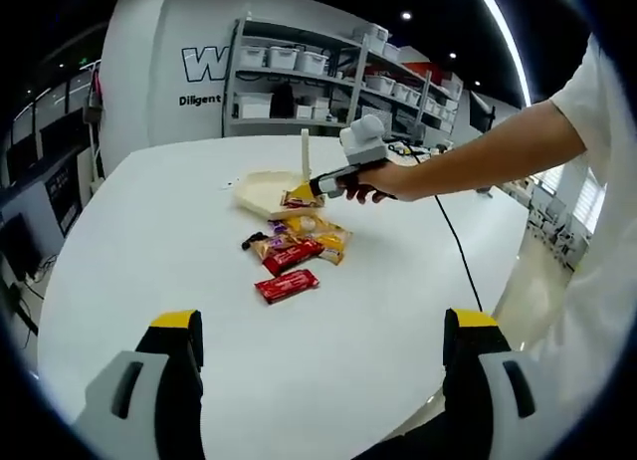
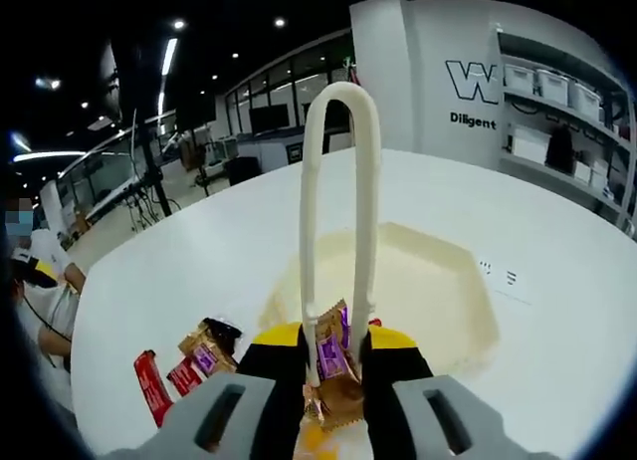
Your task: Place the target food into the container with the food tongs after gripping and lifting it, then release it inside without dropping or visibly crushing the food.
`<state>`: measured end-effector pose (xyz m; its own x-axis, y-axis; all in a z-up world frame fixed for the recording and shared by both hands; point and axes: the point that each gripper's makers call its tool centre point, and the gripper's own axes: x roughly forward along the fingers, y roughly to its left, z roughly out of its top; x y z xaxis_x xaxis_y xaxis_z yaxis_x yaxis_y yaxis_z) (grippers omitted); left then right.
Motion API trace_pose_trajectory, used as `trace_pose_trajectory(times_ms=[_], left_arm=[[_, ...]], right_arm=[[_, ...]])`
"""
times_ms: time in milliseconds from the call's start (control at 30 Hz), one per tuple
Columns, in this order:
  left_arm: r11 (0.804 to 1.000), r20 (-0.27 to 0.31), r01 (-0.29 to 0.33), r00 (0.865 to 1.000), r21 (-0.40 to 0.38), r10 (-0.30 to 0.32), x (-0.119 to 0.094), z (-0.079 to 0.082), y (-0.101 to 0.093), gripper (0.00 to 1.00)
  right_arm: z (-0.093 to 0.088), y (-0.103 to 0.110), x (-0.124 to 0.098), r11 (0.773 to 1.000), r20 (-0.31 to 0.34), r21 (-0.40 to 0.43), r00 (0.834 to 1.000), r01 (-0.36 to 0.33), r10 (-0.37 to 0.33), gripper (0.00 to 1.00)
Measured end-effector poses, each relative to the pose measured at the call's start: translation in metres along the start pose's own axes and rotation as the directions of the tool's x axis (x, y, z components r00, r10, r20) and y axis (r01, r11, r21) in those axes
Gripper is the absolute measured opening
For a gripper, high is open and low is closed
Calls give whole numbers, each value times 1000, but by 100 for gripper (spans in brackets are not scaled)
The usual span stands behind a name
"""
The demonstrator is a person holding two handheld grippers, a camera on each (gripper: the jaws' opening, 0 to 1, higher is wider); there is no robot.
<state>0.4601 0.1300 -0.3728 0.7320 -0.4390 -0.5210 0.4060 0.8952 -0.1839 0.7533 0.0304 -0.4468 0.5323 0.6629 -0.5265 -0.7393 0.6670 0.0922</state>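
My right gripper [image 2: 334, 343] is shut on cream food tongs [image 2: 311, 211], whose looped end points away from the camera. A brown and purple snack packet [image 2: 335, 372] is pinched between the tong arms, at the near edge of the cream, shallow container [image 2: 438, 301]. In the left gripper view a hand holds that right gripper [image 1: 338, 184] with the tongs [image 1: 306, 151] upright and the packet [image 1: 299, 197] at the container's [image 1: 257, 191] right rim. A pile of packets [image 1: 299, 249] lies in front of it. My left gripper [image 1: 323, 355] is open over the near table, holding nothing.
Red packets [image 2: 151, 380] and a brown one [image 2: 202, 352] lie left of the container on the round white table [image 1: 149, 241]. A black cable [image 1: 453, 231] runs across its right side. Shelves with bins [image 1: 328, 77] stand behind. A person [image 2: 35, 271] sits beyond the table's far edge.
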Motion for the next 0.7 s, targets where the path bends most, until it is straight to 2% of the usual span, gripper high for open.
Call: trace_pose_trajectory(times_ms=[300, 433, 700], left_arm=[[1000, -1, -16, 1000, -6, 16, 2, 1, 2, 99], [1000, -1, -26, 1000, -14, 26, 2, 0, 6, 99], [999, -7, -42, 999, -27, 42, 0, -2, 7, 99]], right_arm=[[0, -9, 14, 1000, -21, -14, 1000, 5, -5, 15], [-4, -13, 19, 999, -43, -45, 999, 21, -23, 16], [-3, -14, 23, 999, -27, -32, 999, 19, -20, 18]])
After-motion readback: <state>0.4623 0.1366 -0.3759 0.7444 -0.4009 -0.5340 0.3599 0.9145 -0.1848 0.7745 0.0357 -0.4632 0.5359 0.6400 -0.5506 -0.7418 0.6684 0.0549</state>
